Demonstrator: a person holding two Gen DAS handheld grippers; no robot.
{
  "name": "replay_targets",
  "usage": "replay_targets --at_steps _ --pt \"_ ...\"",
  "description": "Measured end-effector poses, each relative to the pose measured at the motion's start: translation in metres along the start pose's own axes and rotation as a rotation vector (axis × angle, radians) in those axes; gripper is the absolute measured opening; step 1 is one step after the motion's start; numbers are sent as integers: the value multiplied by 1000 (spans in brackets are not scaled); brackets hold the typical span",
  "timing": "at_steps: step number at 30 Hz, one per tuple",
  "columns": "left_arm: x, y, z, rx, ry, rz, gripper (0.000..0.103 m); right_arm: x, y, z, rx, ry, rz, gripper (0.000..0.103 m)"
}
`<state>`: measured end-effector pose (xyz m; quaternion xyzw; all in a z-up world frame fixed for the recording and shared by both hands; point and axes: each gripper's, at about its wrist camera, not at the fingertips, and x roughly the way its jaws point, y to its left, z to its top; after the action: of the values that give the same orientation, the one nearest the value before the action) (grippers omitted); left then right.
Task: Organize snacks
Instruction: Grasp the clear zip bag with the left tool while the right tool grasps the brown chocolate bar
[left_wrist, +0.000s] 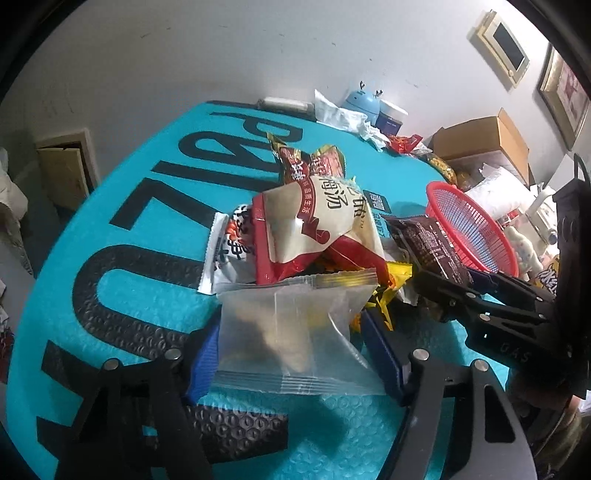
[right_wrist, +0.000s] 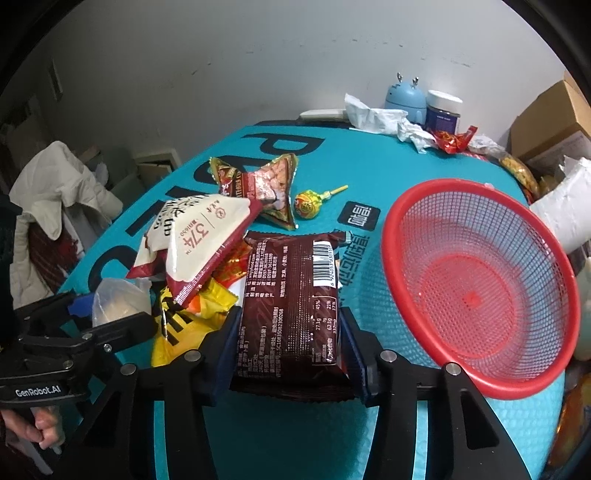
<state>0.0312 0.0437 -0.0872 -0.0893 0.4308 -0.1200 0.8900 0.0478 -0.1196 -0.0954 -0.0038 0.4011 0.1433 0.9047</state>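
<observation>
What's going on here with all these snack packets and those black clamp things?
A person is sorting snacks on a blue mat with two hand-held grippers. The right gripper is clamped on a brown packet; the left gripper brackets a clear packet. The red basket beside the pile holds nothing.

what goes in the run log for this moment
left gripper: on clear packet | right gripper: on brown packet | red basket: empty

We see a surface (right_wrist: 295, 424) covered in teal bubble-textured sheeting with large black lettering. On it lie a heap of snack packets (right_wrist: 207, 251) at nine o'clock, a lollipop (right_wrist: 308, 203) near the centre, a red mesh basket (right_wrist: 476, 291) at three o'clock, and crumpled tissue (right_wrist: 376, 118) at twelve.
</observation>
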Motion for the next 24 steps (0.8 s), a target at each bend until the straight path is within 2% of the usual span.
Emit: replay_targets --at_steps 10,24 --pt "-32 -12 -8 15 -49 11 71 -27 8 -8 -6 -33 36 50" --pt "-66 -54 -28 69 -110 -20 71 -79 1 -41 2 -76 55 50"
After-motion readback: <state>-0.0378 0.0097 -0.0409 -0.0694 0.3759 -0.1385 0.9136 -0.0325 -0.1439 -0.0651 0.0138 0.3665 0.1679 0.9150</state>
